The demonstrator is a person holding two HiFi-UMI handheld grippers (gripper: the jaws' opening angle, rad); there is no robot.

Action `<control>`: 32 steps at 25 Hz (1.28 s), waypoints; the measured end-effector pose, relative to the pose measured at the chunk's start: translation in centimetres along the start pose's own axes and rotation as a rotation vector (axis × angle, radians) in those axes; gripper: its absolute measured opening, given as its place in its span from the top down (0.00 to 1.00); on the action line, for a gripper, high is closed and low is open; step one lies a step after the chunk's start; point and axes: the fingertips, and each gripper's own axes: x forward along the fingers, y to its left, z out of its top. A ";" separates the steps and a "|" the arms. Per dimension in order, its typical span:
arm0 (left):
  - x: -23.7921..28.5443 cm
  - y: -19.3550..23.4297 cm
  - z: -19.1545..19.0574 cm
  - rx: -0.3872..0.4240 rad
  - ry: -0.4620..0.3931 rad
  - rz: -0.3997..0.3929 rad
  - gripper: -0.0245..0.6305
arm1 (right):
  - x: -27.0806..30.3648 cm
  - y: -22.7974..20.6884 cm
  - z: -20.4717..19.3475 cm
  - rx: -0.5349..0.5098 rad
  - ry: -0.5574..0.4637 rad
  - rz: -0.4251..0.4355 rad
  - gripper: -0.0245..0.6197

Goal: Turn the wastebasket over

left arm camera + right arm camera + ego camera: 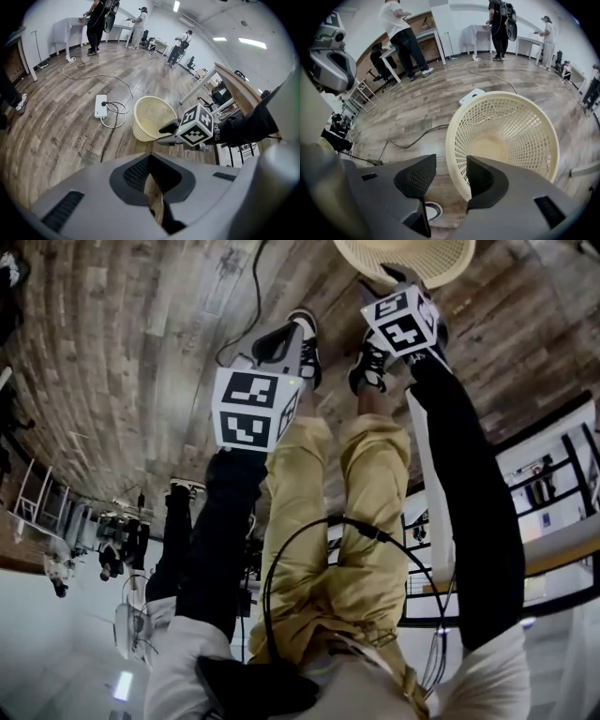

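A cream lattice wastebasket (506,140) stands upright on the wood floor with its mouth up, also seen as the wastebasket (152,117) and the wastebasket (408,257). My right gripper (450,166) is open, and the basket's near rim stands between its jaws: one pad outside the wall, the other over the mouth, neither pressing on it. From the left gripper view, the right gripper (169,131) reaches the rim. My left gripper (151,164) hangs beside the basket, shut, with nothing between its pads. The head view has the left gripper (279,341) lower than the right gripper (398,277).
A white power strip (101,106) with looped cables (112,123) lies on the floor just past the basket. A dark cable (410,140) crosses the planks on the other side. The person's own shoes (370,367) stand close to the basket. Desks (234,84) and several people stand farther off.
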 end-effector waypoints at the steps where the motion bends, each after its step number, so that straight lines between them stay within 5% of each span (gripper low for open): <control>1: 0.2 0.1 -0.1 -0.003 0.002 -0.002 0.96 | 0.6 -0.1 -0.7 -0.013 0.031 0.000 0.65; 4: 0.5 -0.2 -0.1 -0.006 0.007 -0.012 0.96 | 1.2 -0.3 -1.9 -0.062 0.092 -0.004 0.82; 11: 0.1 -0.4 0.6 -0.002 0.002 -0.029 0.96 | -0.4 0.8 2.2 -0.088 -0.010 0.017 0.86; 14: -0.1 -0.5 1.2 0.001 -0.007 -0.032 0.96 | -1.8 1.0 5.7 0.038 -0.149 0.084 0.86; 19: -0.1 -0.7 1.8 -0.001 -0.024 -0.038 0.96 | -4.6 0.3 10.8 0.448 -0.463 0.396 0.86; 22: 0.2 -0.3 0.9 -0.004 -0.014 -0.036 0.96 | -4.5 -0.6 10.9 0.605 -0.533 0.493 0.86; 27: 0.9 0.4 -1.0 -0.003 0.016 -0.027 0.96 | 0.4 -1.2 4.8 0.653 -0.380 0.347 0.86; 32: 1.6 0.5 -0.4 -0.009 0.018 -0.021 0.96 | 1.2 -1.6 2.9 0.671 -0.334 0.267 0.86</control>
